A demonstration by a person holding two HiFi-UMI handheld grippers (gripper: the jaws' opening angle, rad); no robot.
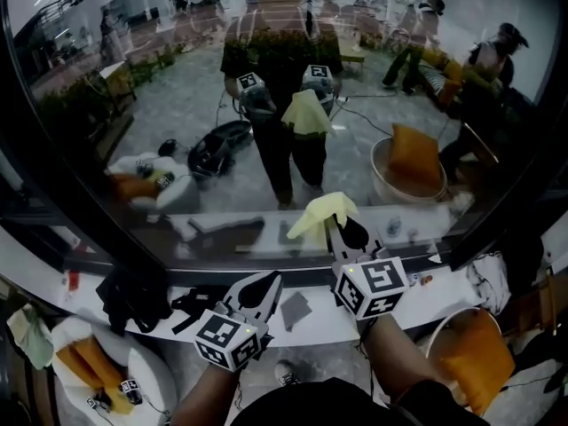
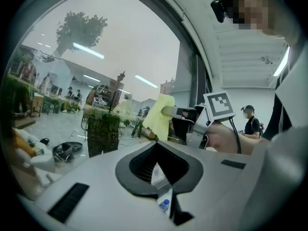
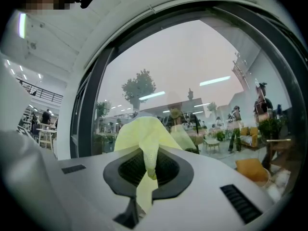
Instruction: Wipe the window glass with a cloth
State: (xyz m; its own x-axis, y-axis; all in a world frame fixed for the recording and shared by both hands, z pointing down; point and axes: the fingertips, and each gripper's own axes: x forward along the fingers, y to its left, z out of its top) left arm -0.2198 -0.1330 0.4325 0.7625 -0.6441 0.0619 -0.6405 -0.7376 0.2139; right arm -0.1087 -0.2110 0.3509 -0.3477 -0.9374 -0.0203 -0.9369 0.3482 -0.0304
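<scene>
The big window glass (image 1: 177, 114) fills the head view and mirrors me and the room. A pale yellow cloth (image 1: 320, 213) hangs bunched from my right gripper (image 1: 342, 229), which is shut on it low on the pane, just above the dark bottom frame (image 1: 266, 263). I cannot tell whether the cloth touches the glass. In the right gripper view the cloth (image 3: 144, 134) folds out of the jaws of the right gripper (image 3: 150, 150) toward the glass (image 3: 192, 61). My left gripper (image 1: 264, 289) stays lower left over the sill, shut and empty; in its own view, the left gripper (image 2: 156, 146) faces the cloth (image 2: 159, 114).
A white sill (image 1: 426, 293) runs under the frame, with black gear (image 1: 133, 295) and a small grey patch (image 1: 295, 310) on it. Below it are an orange cushion in a tub (image 1: 475, 358) at the right and a white seat with orange things (image 1: 98, 371) at the left.
</scene>
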